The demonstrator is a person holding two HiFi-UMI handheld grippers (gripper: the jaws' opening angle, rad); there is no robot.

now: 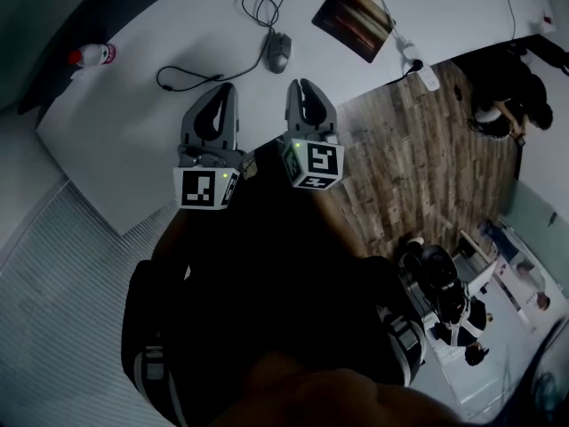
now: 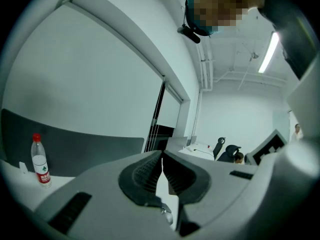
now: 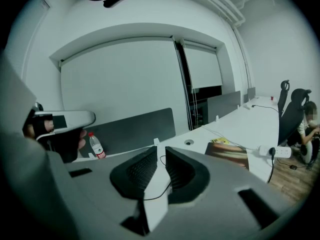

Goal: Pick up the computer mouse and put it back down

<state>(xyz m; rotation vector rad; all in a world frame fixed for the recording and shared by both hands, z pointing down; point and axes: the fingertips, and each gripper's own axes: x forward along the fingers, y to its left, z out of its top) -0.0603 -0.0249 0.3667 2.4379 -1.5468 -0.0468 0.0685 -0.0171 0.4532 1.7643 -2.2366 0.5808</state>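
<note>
The left hand-held gripper (image 1: 228,88) is closed and empty. The right hand-held gripper (image 1: 301,84) stands slightly apart, also empty. The computer mouse (image 1: 278,52) lies on the worktop (image 1: 133,123). The bottle (image 2: 40,166) has a red label, not readable.

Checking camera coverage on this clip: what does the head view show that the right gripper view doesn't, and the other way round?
Only the head view: the computer mouse, lying on the white desk just beyond the right tool. Only the right gripper view: the dark divider panel behind the desk and the drawn window blind. Both: the water bottle, the dark mat and the power strip.
</note>
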